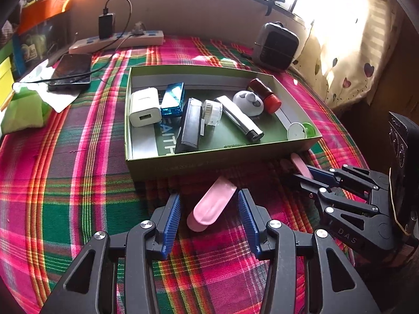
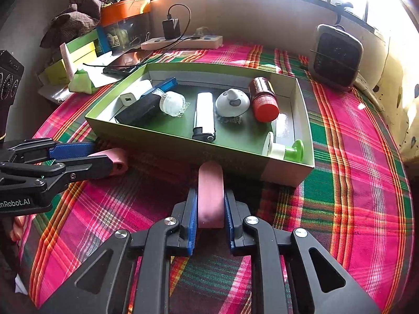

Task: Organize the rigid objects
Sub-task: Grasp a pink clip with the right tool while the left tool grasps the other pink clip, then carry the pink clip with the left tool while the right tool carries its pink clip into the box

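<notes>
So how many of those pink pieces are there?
2. One pink piece lies between the left gripper's open jaws; the other pink piece is clamped in the right gripper.

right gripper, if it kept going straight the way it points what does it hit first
The right gripper, shut on a pink piece, aims at the near wall of the green box. The piece's front tip would likely meet that wall first; it already looks close, though depth is hard to judge.
</notes>
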Available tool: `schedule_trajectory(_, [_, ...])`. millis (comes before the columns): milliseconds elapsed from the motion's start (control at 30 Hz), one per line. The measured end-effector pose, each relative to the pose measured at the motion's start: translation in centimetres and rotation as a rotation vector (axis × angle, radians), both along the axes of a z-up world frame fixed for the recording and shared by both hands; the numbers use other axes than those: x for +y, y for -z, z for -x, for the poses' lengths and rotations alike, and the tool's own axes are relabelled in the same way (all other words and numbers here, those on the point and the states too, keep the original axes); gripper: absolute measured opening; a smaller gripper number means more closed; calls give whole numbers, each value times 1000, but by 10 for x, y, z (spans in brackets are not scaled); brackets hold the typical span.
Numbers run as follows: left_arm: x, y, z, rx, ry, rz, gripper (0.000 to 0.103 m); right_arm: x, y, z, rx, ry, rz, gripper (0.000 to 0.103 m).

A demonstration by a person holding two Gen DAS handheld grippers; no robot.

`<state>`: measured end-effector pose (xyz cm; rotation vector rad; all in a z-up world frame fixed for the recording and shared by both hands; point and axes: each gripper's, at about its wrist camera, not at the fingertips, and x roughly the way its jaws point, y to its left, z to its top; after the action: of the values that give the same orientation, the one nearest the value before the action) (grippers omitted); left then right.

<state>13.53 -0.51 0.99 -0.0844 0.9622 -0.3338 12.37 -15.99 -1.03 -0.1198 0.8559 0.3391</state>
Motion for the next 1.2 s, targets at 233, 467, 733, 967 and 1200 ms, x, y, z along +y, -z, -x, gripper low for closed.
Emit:
schedule_trajectory(233, [-18, 3, 3, -9, 32, -31, 44, -11, 0, 8, 3, 28, -16, 19])
schedule_trajectory(467, [-26, 4, 2, -21, 28, -48, 44, -23, 1, 12, 5, 52, -36, 19])
schedule_trajectory(733, [-30, 5, 1, -43, -3, -80, 43, -23, 0, 14, 3, 47, -44, 19])
schedule_trajectory(967, [-32, 6, 1, -64, -26, -111, 35, -24, 0, 14, 7, 46, -54, 19])
schedule_trajectory(1200, [-28, 7, 0, -69, -53, -129, 18, -24, 0, 13, 10, 39, -62, 19])
